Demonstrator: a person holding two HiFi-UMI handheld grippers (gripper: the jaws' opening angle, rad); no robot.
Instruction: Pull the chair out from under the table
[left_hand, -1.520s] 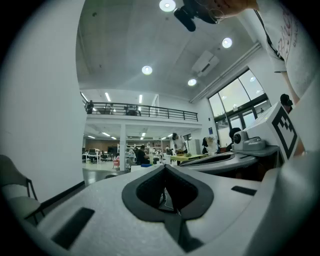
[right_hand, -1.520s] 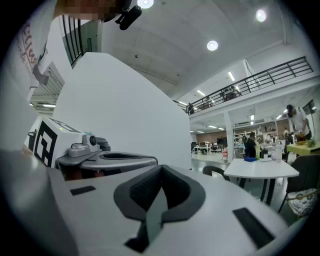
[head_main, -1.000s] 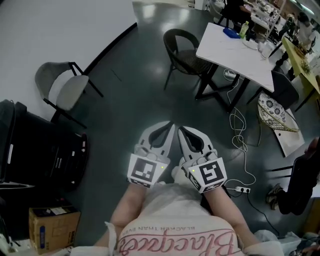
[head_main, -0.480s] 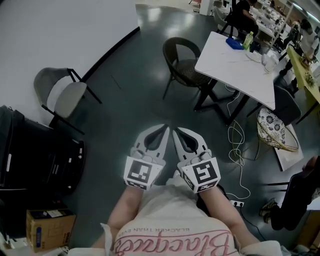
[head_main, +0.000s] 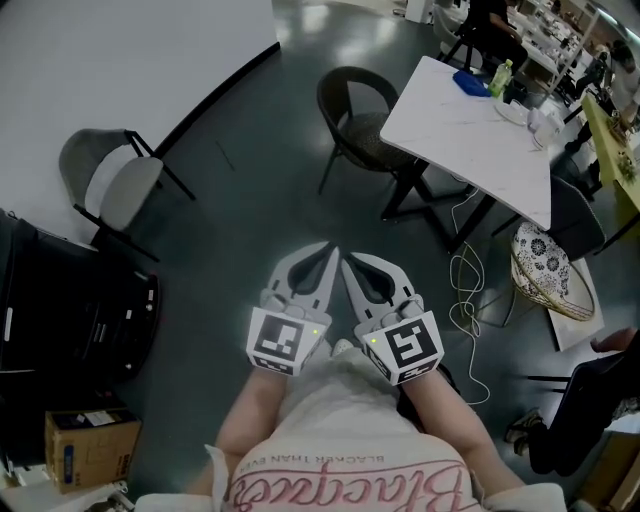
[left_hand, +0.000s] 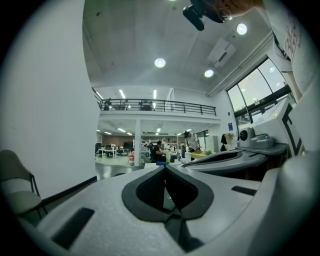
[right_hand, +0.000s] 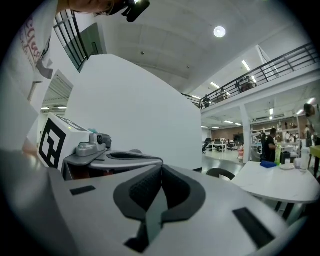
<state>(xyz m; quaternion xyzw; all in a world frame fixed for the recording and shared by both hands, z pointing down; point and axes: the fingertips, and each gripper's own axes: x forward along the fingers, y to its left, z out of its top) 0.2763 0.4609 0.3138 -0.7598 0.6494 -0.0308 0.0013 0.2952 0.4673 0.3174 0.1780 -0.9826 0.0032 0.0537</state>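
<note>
A dark wicker chair (head_main: 358, 118) stands tucked at the near corner of a white table (head_main: 470, 128), up and right of my hands in the head view. The chair's back (right_hand: 221, 173) also shows low in the right gripper view, beside the table top (right_hand: 280, 184). My left gripper (head_main: 331, 249) and right gripper (head_main: 346, 259) are held side by side in front of my body, both shut and empty, tips nearly touching. They are well short of the chair, over bare dark floor.
A grey folding chair (head_main: 112, 187) stands by the white wall at left. A black case (head_main: 70, 310) and a cardboard box (head_main: 88, 447) sit at lower left. Cables and a power strip (head_main: 468, 290) lie on the floor right of me; a patterned basket (head_main: 550, 270) sits under the table's near end.
The table and wicker chair have shifted nearer and slightly left in the head view as I walk toward them. Both grippers stay shut and keep their place before my body.
</note>
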